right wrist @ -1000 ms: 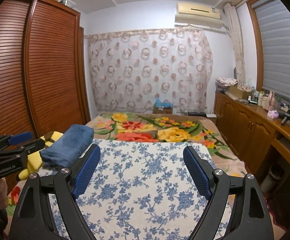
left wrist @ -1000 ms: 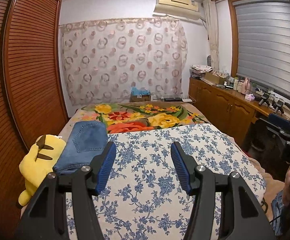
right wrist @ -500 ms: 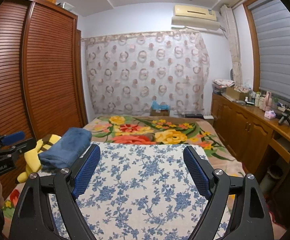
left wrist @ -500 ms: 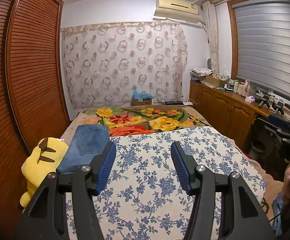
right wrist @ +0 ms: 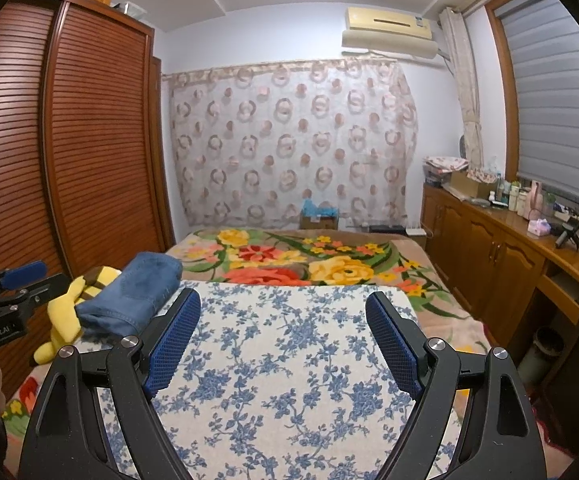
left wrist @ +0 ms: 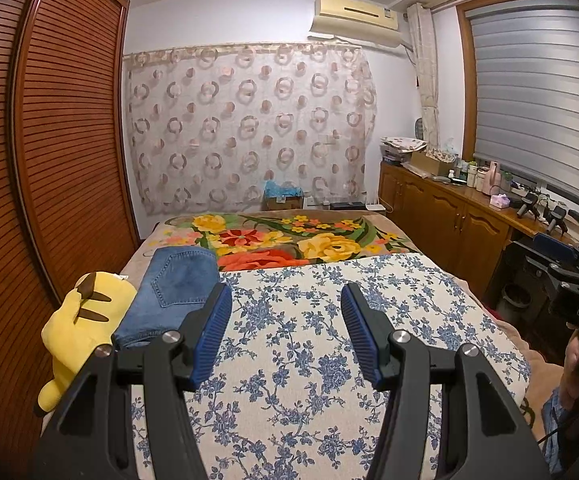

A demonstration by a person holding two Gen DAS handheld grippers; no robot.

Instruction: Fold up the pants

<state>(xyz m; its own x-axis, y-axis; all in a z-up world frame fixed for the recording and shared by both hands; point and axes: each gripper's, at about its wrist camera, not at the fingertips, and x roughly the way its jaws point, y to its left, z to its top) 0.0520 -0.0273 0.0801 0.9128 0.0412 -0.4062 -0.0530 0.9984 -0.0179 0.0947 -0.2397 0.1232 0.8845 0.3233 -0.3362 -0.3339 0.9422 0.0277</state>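
Observation:
Folded blue jeans (left wrist: 173, 288) lie at the left side of the bed, partly on a yellow plush toy (left wrist: 81, 324); they also show in the right wrist view (right wrist: 133, 296). My left gripper (left wrist: 287, 332) is open and empty, held above the blue-flowered white cloth (left wrist: 309, 360), to the right of the jeans. My right gripper (right wrist: 283, 340) is open and empty above the same cloth (right wrist: 281, 368). Each gripper shows at the other view's edge: the right one (left wrist: 569, 280), the left one (right wrist: 5, 296).
A bright floral blanket (left wrist: 289, 236) covers the far half of the bed. A slatted wooden wardrobe (left wrist: 49, 160) stands close on the left. A wooden cabinet (left wrist: 449, 216) with bottles and boxes runs along the right wall. A patterned curtain (left wrist: 249, 128) hangs behind.
Both grippers have tilted upward a little, so the bed sits lower in both views. The jeans and toy have not moved. Both grippers stay open.

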